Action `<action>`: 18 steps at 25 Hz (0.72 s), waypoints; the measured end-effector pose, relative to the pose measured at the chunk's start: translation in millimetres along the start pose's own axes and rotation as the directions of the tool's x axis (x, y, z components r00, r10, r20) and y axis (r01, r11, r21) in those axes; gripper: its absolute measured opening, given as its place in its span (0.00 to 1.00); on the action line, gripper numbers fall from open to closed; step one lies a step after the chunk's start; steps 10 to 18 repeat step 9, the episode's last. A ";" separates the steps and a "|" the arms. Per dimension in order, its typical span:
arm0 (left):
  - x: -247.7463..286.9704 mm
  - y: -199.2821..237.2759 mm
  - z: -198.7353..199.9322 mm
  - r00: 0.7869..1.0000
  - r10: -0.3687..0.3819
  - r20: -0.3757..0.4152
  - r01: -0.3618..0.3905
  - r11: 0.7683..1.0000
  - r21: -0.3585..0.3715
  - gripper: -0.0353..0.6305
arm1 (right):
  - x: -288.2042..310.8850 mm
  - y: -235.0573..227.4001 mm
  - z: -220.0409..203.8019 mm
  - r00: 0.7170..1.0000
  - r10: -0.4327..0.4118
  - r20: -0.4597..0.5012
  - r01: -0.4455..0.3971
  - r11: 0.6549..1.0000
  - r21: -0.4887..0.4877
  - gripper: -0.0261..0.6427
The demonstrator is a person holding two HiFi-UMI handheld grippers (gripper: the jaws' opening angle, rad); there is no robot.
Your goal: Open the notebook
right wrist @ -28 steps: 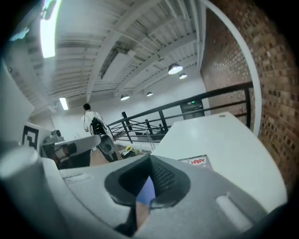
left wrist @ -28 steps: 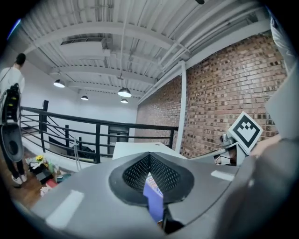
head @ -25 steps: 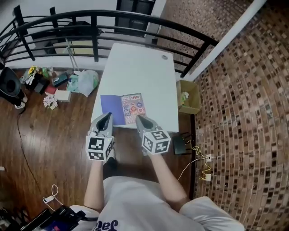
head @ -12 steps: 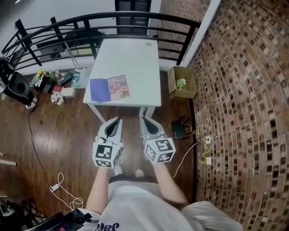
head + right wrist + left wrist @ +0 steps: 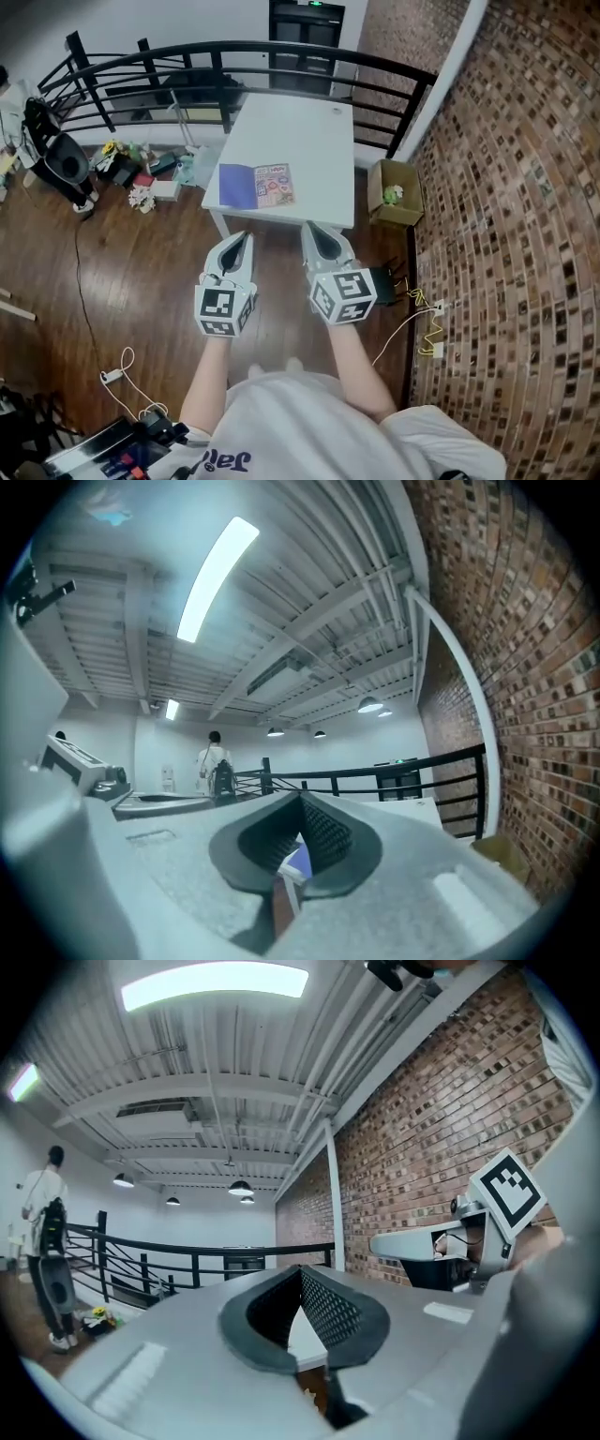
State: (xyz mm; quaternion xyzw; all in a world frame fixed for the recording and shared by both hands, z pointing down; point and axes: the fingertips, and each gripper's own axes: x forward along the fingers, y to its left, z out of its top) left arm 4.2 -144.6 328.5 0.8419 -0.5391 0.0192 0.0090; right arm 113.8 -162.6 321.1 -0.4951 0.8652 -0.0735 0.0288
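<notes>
Dark wood-plank floor [image 5: 141,281], brown brick wall [image 5: 525,187] on the right, black metal railing [image 5: 281,52] curving behind a white rectangular table [image 5: 309,122].

Containers: one open cardboard box [image 5: 405,178] on the floor just beside the table's right side, holding a small green item [image 5: 393,195] that is too small to identify.

Notebook [image 5: 255,185]: lies flat and open on the table's near left part, close to the front edge. Left page is plain purple, right page is pale with coloured sticker-like patches.

Left gripper [image 5: 244,238]: grey tapered shell, jaws pressed together at the tips, nothing between them. Pads [image 5: 328,1312] are black with a dimpled texture.

Right gripper [image 5: 314,231]: same build, jaws likewise together and empty.

Both are held level over the floor in front of the table, apart from the notebook.
</notes>
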 end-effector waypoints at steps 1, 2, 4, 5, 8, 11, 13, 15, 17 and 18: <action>-1.4 7.5 -1.5 1.000 0.018 -0.001 -0.018 1.000 -0.009 0.08 | 5.0 8.7 -2.3 1.000 0.021 -0.006 -0.021 1.000 -0.006 0.03; -1.3 13.3 -1.8 1.000 0.031 -0.002 -0.031 0.999 -0.015 0.08 | 10.0 15.9 -4.6 0.999 0.041 -0.012 -0.041 0.999 -0.011 0.03; -0.8 18.9 -0.8 0.999 0.041 0.005 -0.041 0.999 -0.012 0.08 | 16.4 27.7 -9.1 0.997 0.073 -0.024 -0.073 0.997 -0.018 0.03; -1.6 20.4 -0.9 0.999 0.040 0.012 -0.040 0.999 -0.005 0.08 | 17.6 33.4 -10.8 0.996 0.085 -0.027 -0.086 0.996 -0.021 0.03; -3.4 27.1 8.2 0.999 0.028 0.033 -0.028 1.000 0.014 0.08 | 23.9 51.8 -10.0 0.993 0.113 -0.013 -0.114 0.993 -0.033 0.03; -3.6 30.0 13.6 0.999 0.023 0.040 -0.024 1.000 0.019 0.08 | 27.1 58.3 -8.6 0.993 0.122 -0.005 -0.122 0.992 -0.038 0.03; -3.6 30.0 13.6 0.999 0.023 0.040 -0.024 1.000 0.019 0.08 | 27.1 58.3 -8.6 0.993 0.122 -0.005 -0.122 0.992 -0.038 0.03; -3.6 30.0 13.6 0.999 0.023 0.040 -0.024 1.000 0.019 0.08 | 27.1 58.3 -8.6 0.993 0.122 -0.005 -0.122 0.992 -0.038 0.03; -3.6 30.0 13.6 0.999 0.023 0.040 -0.024 1.000 0.019 0.08 | 27.1 58.3 -8.6 0.993 0.122 -0.005 -0.122 0.992 -0.038 0.03; -3.6 30.0 13.6 0.999 0.023 0.040 -0.024 1.000 0.019 0.08 | 27.1 58.3 -8.6 0.993 0.122 -0.005 -0.122 0.992 -0.038 0.03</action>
